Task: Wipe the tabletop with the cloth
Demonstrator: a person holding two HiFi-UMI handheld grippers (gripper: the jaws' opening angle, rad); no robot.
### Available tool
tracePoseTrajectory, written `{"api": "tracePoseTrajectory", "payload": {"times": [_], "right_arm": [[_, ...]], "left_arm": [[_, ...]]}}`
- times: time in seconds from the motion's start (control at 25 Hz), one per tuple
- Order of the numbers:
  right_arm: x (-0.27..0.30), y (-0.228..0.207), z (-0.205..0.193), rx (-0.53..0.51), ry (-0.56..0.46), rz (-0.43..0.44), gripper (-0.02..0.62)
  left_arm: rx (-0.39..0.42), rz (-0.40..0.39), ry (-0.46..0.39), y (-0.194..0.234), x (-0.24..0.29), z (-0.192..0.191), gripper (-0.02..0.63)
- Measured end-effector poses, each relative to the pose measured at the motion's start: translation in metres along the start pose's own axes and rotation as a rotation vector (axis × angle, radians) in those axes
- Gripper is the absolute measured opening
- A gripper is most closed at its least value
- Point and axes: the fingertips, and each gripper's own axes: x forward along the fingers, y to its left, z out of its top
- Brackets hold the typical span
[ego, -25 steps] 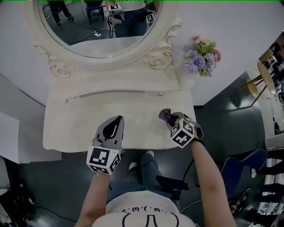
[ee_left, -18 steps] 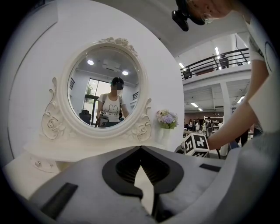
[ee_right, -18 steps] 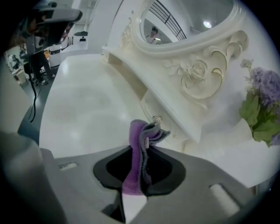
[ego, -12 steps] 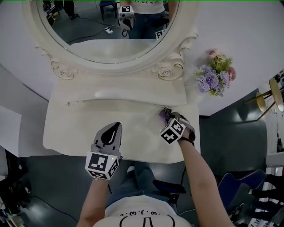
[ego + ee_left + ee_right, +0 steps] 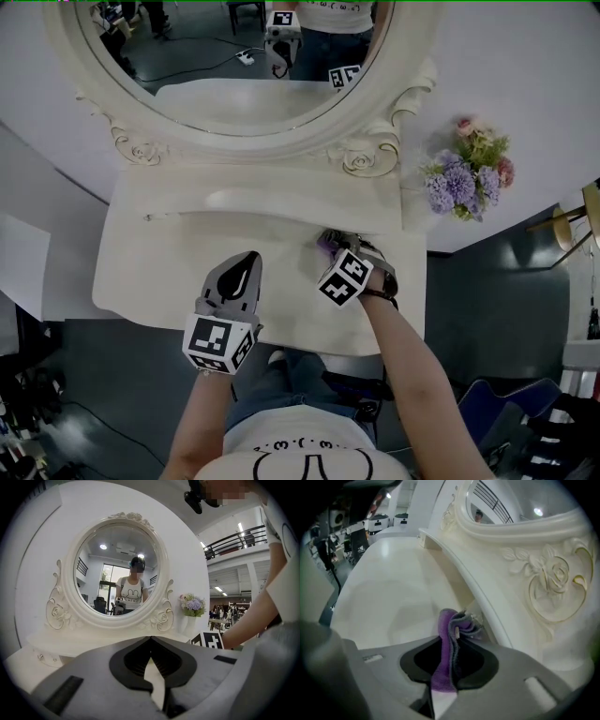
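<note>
You are standing at a bedroom-style set put up inside a big open hall, more a lab or studio than a home. A white carved desk (image 5: 150,272) with an oval mirror (image 5: 216,56) and a bunch of flowers (image 5: 466,183) at the right edge is giving the homely look, backed by a plain white wall panel (image 5: 525,84). Around it a bare grey floor (image 5: 112,394) is showing. In the mirror, a power strip (image 5: 246,58) is lying among cables. At the upper right of the left gripper view, a balcony railing (image 5: 234,541) and strip lights (image 5: 240,527) are running overhead.
</note>
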Motion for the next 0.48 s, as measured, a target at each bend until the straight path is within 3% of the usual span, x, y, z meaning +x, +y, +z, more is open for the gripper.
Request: {"api": "tracePoseTrajectory", "payload": {"times": [0.12,0.36,0.48], "right_arm": [[0.000,0.007,0.006,-0.051,-0.015,0.081,0.084],[-0.021,0.040,0.005,-0.139,0.003,0.353,0.084],[-0.037,0.066,-0.003,-0.169,0.035,0.446,0.084]], "left_arm": [[0.004,0.000,-0.001,0.001,0.001,0.001,-0.002],[0.001,-0.011,-0.007,0.003,0.000,0.001,-0.002],[0.000,-0.038,-0.010,0.000,-0.001,0.000,-0.002]]}}
